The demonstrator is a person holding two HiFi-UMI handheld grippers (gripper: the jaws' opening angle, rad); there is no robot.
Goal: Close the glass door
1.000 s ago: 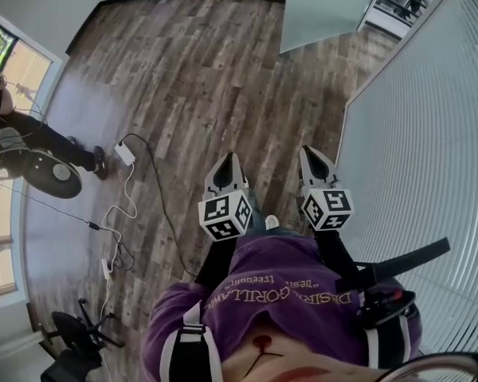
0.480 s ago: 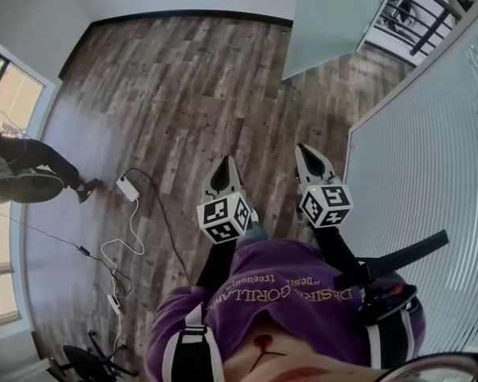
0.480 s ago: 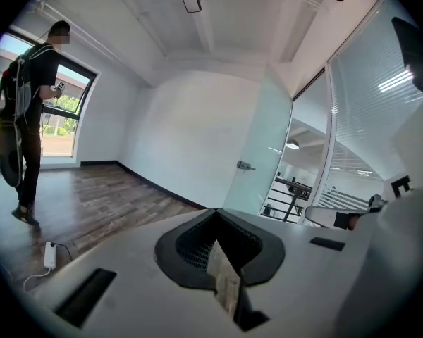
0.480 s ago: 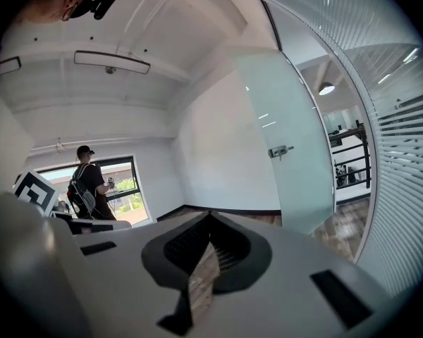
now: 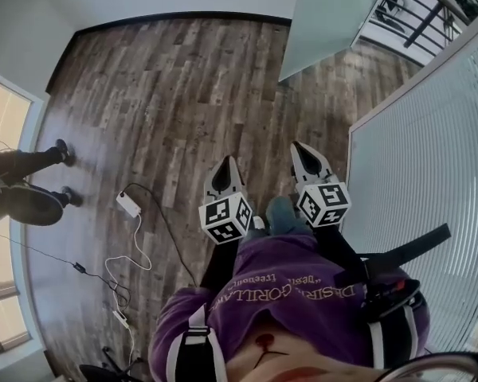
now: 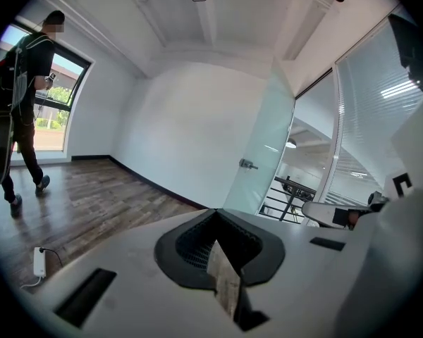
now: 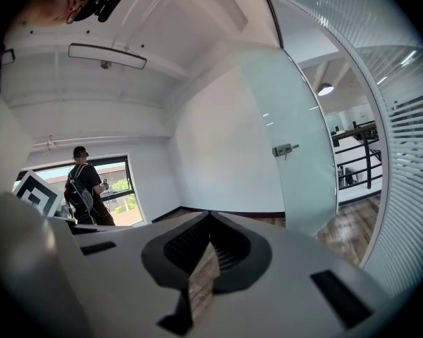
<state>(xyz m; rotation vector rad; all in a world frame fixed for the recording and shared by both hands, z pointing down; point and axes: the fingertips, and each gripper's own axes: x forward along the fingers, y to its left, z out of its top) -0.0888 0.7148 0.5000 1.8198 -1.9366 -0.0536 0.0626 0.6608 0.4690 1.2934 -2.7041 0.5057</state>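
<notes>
A person in a purple shirt (image 5: pixel 287 293), seen from above, stands on a wooden floor (image 5: pixel 175 78) and holds a gripper in each hand. Both grippers point forward and slightly down. The left gripper (image 5: pixel 225 162) has its jaws pressed together with nothing between them; only a sliver of floor shows through the slit behind the tips. The right gripper (image 5: pixel 303 148) is the same, with its jaws together, holding nothing and touching nothing. The two are side by side, near each other, above bare floor.

The glass door (image 5: pixel 328 14) is ahead and to the right, well apart from both grippers. It is a frosted, pale green panel standing open at an angle into the room, with a small metal handle (image 7: pixel 285 149) at mid height. A dark railing (image 5: pixel 418 14) shows beyond it. White slatted blinds (image 5: pixel 430 165) run along the person's right side.

To the left, a second person (image 6: pixel 25 111) in dark clothes is by a bright window (image 6: pixel 70 97). A white power adapter (image 5: pixel 128 204) with a trailing cable lies on the floor left of the grippers
</notes>
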